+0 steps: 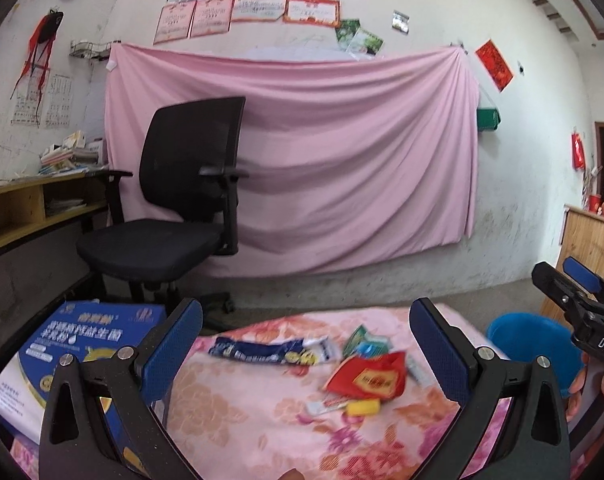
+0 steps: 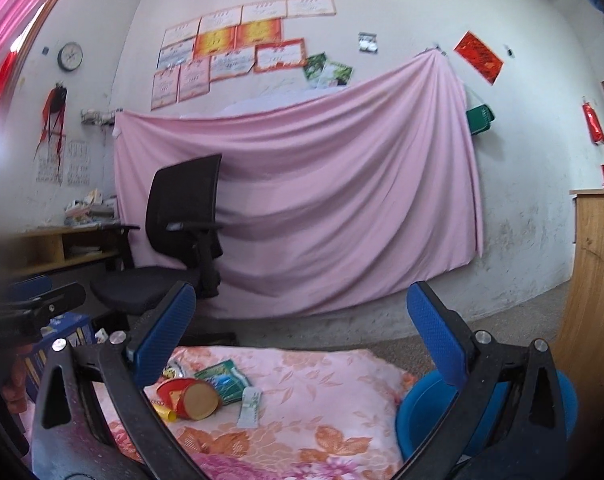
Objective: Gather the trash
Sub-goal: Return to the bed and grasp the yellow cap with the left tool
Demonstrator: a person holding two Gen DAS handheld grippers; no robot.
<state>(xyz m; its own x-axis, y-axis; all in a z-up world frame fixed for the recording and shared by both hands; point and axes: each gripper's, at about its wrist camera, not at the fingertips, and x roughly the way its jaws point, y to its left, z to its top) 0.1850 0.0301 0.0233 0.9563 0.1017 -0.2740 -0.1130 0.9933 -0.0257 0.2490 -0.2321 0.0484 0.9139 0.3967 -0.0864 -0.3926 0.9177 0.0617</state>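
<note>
Trash lies on a pink floral cloth (image 1: 262, 408): a long blue wrapper (image 1: 266, 351), a red packet (image 1: 368, 378), a green sachet (image 1: 358, 338), a small yellow piece (image 1: 362, 407). My left gripper (image 1: 306, 344) hovers open above the cloth, nothing between its fingers. In the right wrist view the red packet (image 2: 190, 398), green sachet (image 2: 224, 380) and a white sachet (image 2: 249, 407) lie left of centre. My right gripper (image 2: 302, 344) stands open and empty over the cloth (image 2: 322, 420). A blue bin (image 2: 422, 420) sits at the cloth's right edge, also the blue bin (image 1: 530, 340).
A black office chair (image 1: 182, 208) stands behind the cloth on the left. A blue printed box (image 1: 74, 356) rests at the cloth's left edge. A pink sheet (image 1: 302, 152) hangs on the back wall. A wooden cabinet (image 2: 598, 280) is at the right, a desk (image 1: 34, 208) at the left.
</note>
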